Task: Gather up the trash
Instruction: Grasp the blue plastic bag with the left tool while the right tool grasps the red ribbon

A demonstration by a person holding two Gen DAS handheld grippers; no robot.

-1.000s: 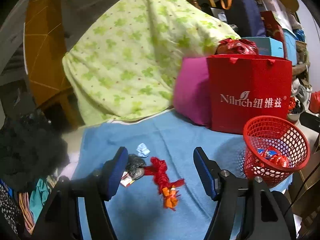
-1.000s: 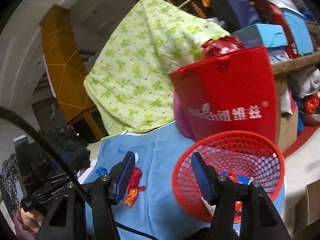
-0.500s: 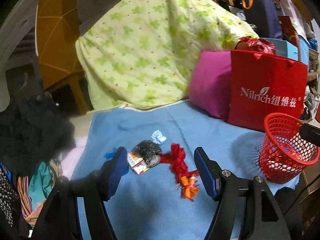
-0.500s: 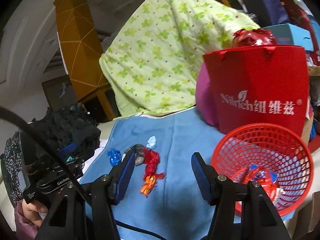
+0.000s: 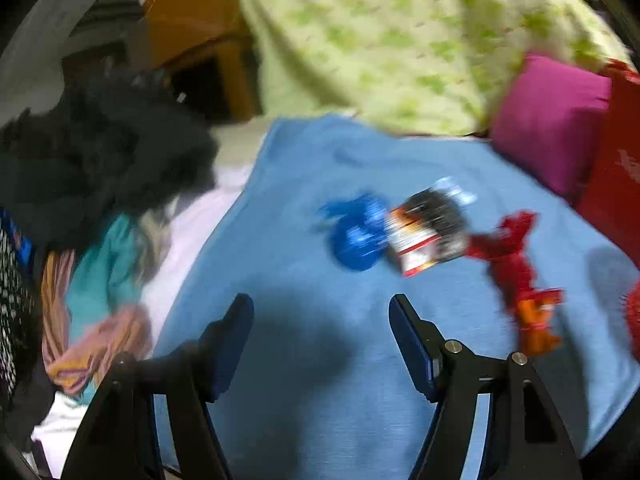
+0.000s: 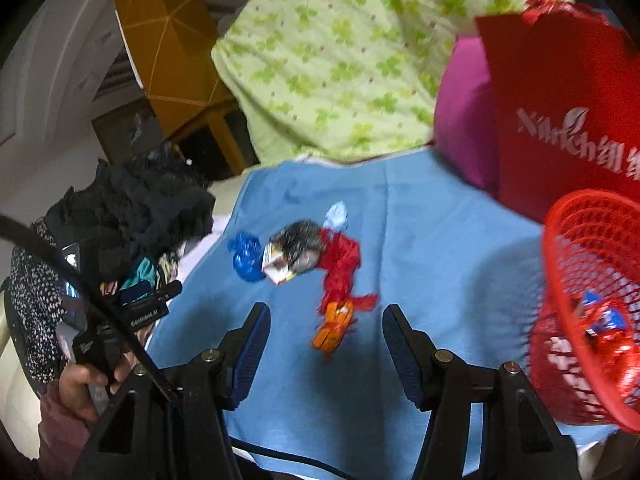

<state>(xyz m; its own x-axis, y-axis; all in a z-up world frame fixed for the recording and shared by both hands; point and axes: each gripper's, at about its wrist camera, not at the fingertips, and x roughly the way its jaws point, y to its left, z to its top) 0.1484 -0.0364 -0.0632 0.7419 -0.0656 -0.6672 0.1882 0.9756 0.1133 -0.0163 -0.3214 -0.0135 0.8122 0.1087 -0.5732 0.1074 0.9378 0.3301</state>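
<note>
Several pieces of trash lie in a row on a blue cloth (image 5: 280,240): a crumpled blue wrapper (image 5: 356,232) (image 6: 246,258), a dark silvery packet (image 5: 432,228) (image 6: 296,250), a red wrapper (image 5: 508,252) (image 6: 340,268), an orange wrapper (image 5: 536,324) (image 6: 332,326) and a pale blue scrap (image 6: 336,214). My left gripper (image 5: 322,316) is open above the cloth, short of the blue wrapper. My right gripper (image 6: 326,332) is open with the orange wrapper lying between its fingertips, untouched. A red mesh basket (image 6: 576,248) holding wrappers stands at the right.
A red paper bag (image 6: 560,120), a magenta cushion (image 5: 552,120) and a green clover-print quilt (image 6: 340,60) stand behind the cloth. Dark and coloured clothes (image 5: 92,184) are heaped at the left. A person's hand (image 6: 80,384) holds the left gripper's handle.
Both grippers swung left and sank toward the cloth. The trash now looms larger and nearer. The basket slid to the right edge, almost out of the left wrist view.
</note>
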